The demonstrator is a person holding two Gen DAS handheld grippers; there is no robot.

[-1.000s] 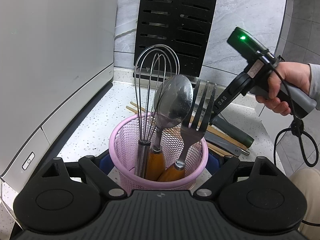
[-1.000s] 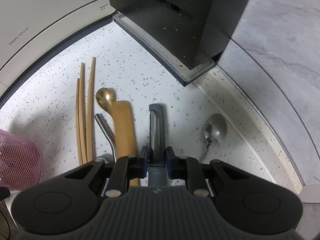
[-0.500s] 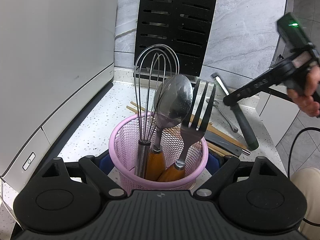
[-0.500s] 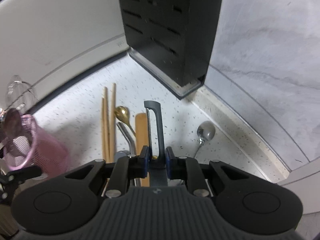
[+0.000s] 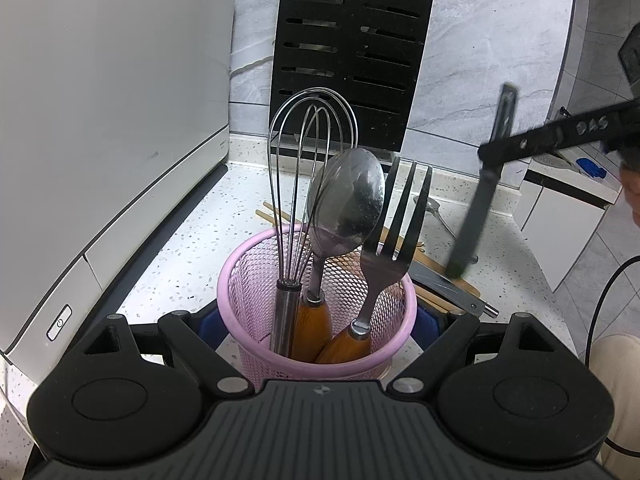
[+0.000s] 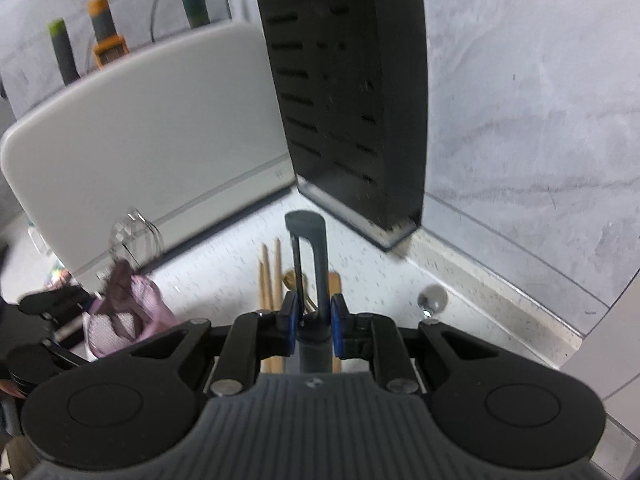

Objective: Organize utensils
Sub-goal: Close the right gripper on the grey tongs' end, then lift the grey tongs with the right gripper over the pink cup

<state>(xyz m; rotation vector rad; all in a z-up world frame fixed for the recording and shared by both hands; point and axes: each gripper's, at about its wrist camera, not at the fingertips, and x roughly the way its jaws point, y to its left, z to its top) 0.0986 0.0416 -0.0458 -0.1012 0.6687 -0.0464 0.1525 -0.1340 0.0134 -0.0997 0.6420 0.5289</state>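
Observation:
A pink mesh basket point(image 5: 240, 258) stands on the speckled counter. In it stand a wire whisk point(image 5: 308, 152), a large spoon point(image 5: 348, 200) and a fork point(image 5: 396, 236), handles down. My left gripper point(image 5: 318, 324) is shut on the basket, a blue pad on each side. My right gripper point(image 6: 313, 316) is shut on a grey peeler point(image 6: 308, 240), which it holds in the air above the counter. In the left wrist view the peeler point(image 5: 476, 216) hangs to the right of the basket, slanting down from the right gripper point(image 5: 486, 152).
Chopsticks point(image 6: 268, 276), a gold spoon point(image 6: 289, 278), a wooden spatula point(image 6: 334, 280) and a small steel spoon point(image 6: 432, 298) lie on the counter. A black knife block point(image 6: 352, 120) stands in the corner against the tiled wall. A white appliance point(image 6: 140, 152) fills the left side.
The right gripper has lifted the peeler off the counter and tilted up, so the basket and appliance now show. In the left wrist view it moved right and up. The left gripper stayed still.

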